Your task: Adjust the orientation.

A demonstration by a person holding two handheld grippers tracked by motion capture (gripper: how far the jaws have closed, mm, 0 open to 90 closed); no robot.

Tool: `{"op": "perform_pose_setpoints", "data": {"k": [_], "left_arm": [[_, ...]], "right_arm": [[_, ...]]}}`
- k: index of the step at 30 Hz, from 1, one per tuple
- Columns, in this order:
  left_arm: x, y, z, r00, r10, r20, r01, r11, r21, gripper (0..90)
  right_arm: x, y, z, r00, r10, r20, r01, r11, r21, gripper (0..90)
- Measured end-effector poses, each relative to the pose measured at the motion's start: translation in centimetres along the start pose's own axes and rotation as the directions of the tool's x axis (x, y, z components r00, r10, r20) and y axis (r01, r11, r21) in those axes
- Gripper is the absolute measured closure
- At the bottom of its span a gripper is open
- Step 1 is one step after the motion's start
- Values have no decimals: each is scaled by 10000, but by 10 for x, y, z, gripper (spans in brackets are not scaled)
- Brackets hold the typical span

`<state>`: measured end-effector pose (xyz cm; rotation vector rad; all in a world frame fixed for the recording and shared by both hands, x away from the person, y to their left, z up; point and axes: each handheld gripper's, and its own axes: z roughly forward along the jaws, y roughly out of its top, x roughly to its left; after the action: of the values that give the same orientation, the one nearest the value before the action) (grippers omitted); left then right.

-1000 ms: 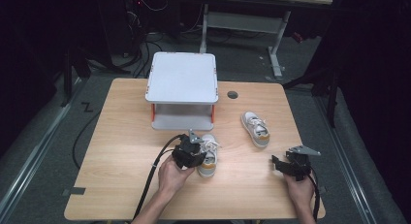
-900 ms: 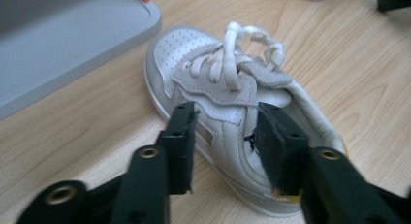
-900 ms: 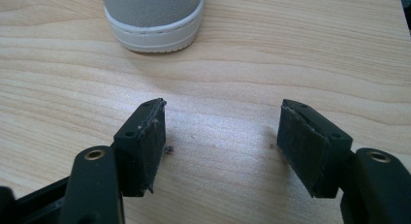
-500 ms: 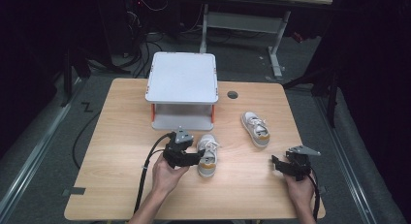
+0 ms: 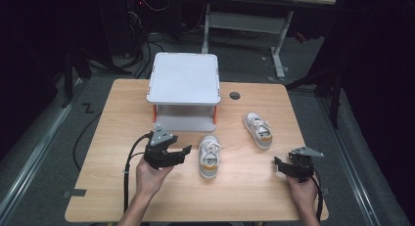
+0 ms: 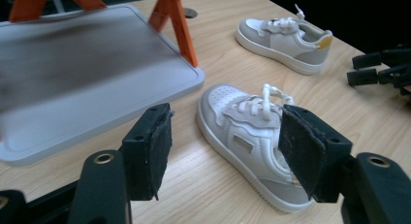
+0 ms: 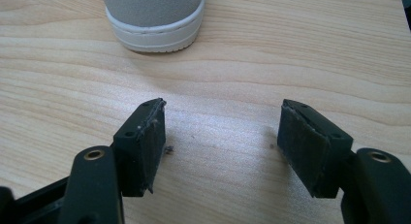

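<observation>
Wooden table [image 5: 122, 118]: white-grey sneaker [image 5: 209, 156] upright, laced; left gripper [image 5: 182, 152] jaws just opened, right gripper [image 5: 277, 166] jaws open.

Wooden table [image 5: 254, 192], centre of frame; round dark grommet hole [image 5: 235, 95] near its upper edge. Grey desk frame [image 5: 279, 55], upper centre-right. Black cables [image 5: 147, 50], upper left floor.

A white-and-grey sneaker [image 5: 209, 156] stands upright on the table, toe toward the shelf, laces tied.
</observation>
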<state>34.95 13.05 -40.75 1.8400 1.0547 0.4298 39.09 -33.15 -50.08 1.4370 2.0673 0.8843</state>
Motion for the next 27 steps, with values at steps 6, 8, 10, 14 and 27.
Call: {"op": "perform_pose_setpoints", "data": {"k": [6, 8, 10, 14, 27], "left_arm": [[11, -3, -13, 9998, -191, -83, 189, 9995, -237, 352], [14, -5, -16, 9996, -250, -137, 245, 9992, -305, 350], [16, -7, -19, 9993, -321, -179, 314, 9988, -377, 346], [22, -11, -23, 9985, -375, -404, 357, 9983, -455, 336], [36, -28, -36, 9912, -477, -1233, 433, 9983, -382, 307]], "right_arm": [[0, 0, 0, 10000, 3, 0, -3, 10000, 0, 342], [0, 0, 0, 10000, 1, 1, -1, 10000, 1, 342], [0, 0, 0, 10000, -2, -3, 2, 10000, -1, 342], [0, 0, 0, 10000, -3, -3, 3, 10000, 0, 342], [1, 0, 0, 10000, -54, -47, 54, 10000, 21, 341]]}}
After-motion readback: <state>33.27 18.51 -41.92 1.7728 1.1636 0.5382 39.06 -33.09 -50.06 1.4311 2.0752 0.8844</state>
